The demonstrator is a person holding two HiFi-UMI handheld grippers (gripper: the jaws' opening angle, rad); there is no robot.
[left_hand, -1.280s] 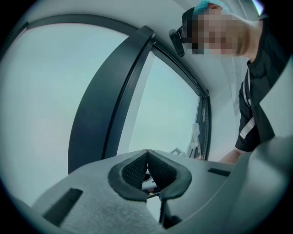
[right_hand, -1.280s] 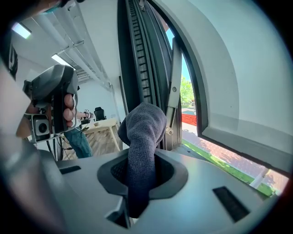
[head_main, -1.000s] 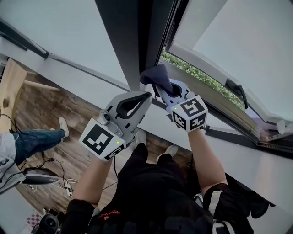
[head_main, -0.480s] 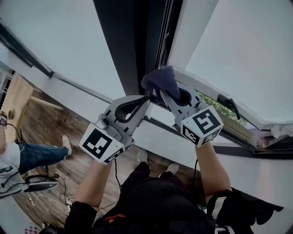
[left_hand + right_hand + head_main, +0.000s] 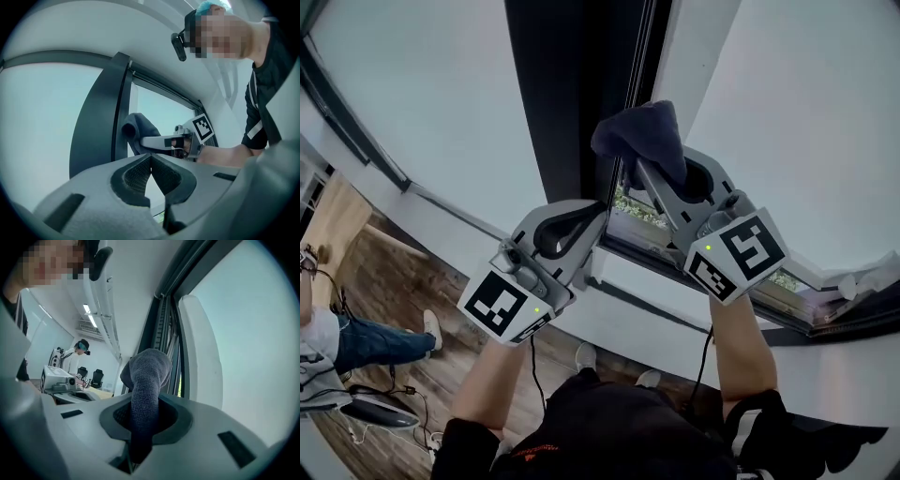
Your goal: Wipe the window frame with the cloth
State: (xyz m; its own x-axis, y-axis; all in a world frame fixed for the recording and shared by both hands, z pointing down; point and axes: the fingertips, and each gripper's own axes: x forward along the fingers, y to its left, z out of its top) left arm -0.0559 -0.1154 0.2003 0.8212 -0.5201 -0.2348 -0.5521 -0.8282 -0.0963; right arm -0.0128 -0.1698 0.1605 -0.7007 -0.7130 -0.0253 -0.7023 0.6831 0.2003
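Here, two handheld grippers reach up to one dark window frame [image 5: 567,94]. The right gripper [image 5: 645,178] is clenched on the single dark blue cloth [image 5: 642,136], which lies against the frame's edge. The left gripper [image 5: 600,214] is just beside it, jaws closed together on nothing

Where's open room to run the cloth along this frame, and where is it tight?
Free: the dark post above the cloth, between left pane and white sash. Crowded: below, where the shut left claw sits beside the right claw.
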